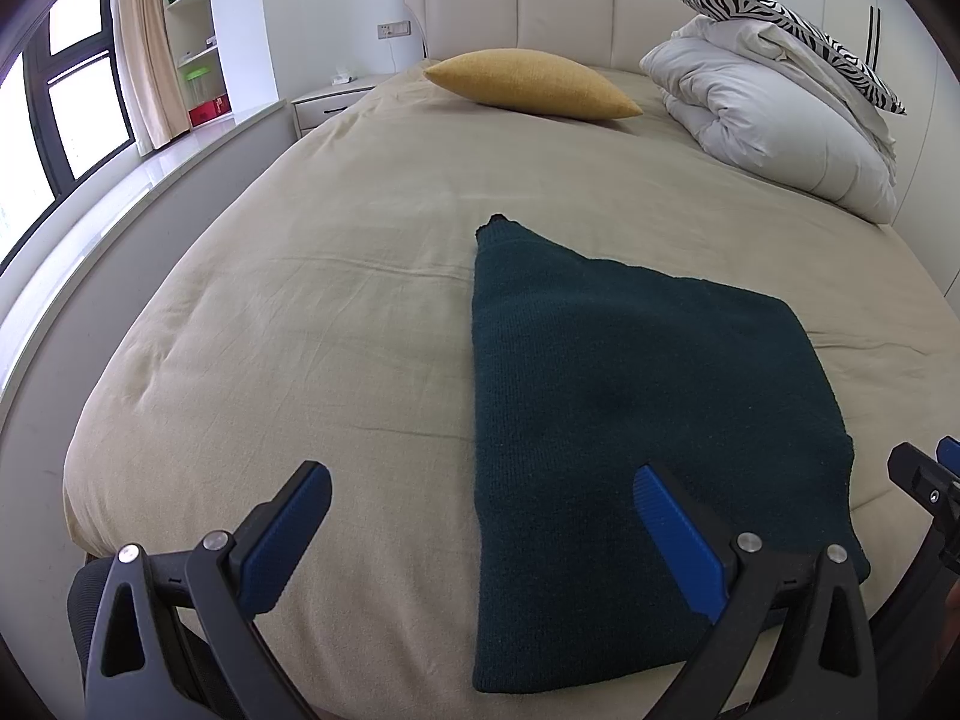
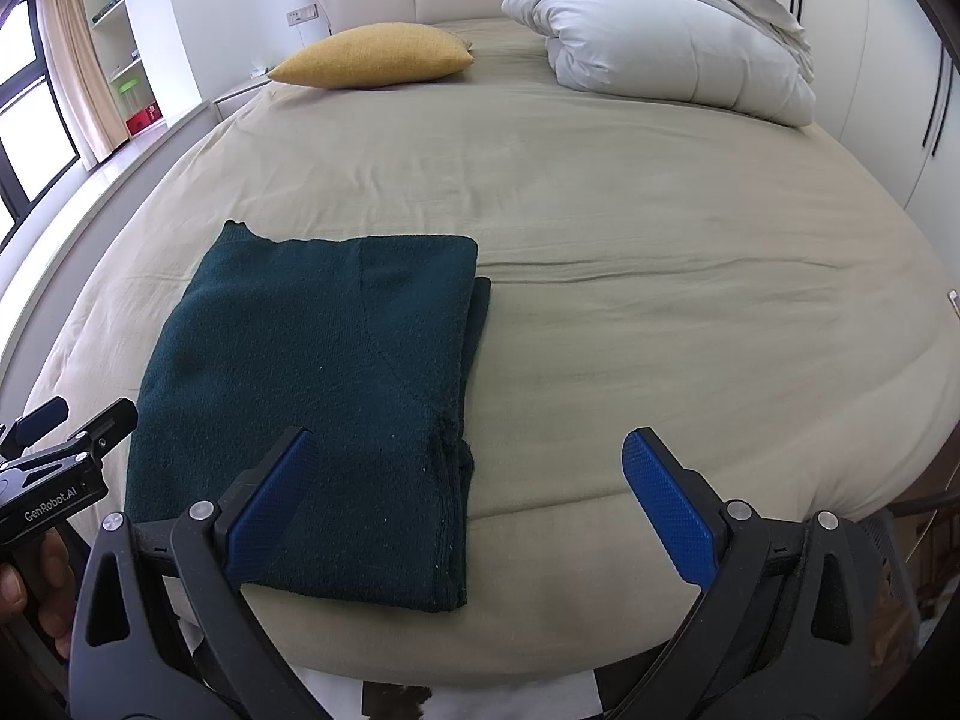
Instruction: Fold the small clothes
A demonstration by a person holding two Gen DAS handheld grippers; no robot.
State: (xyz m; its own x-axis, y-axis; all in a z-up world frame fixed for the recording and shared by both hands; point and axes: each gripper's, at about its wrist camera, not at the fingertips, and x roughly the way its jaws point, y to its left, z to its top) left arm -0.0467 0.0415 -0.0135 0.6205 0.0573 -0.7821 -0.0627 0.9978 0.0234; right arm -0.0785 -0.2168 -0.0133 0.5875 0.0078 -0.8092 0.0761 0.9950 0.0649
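Nearest the cameras, the left gripper is held with its jaws spread wide and nothing between them, one blue pad over bare bedding and the other over the near part of the dark green knitted garment; the right gripper is likewise wide open and empty, straddling the garment's near right corner. The garment is laid flat on the beige bed cover close to the foot edge of the bed, already doubled into a rough rectangle, with stacked layers shown along its right edge and a narrow end left protruding at the far left corner. It is judged to be soft, limp and fairly thick, light enough for one gripper, with a knit texture that should be gripped well by the ribbed pads; no stiffness can be expected, so any lifted portion is likely to sag. A hold is best taken at the two near corners, all layers pinched together, since a grip on the top layer alone could undo the fold. Farther from the garment, a yellow cushion and a folded white duvet are seen near the headboard.
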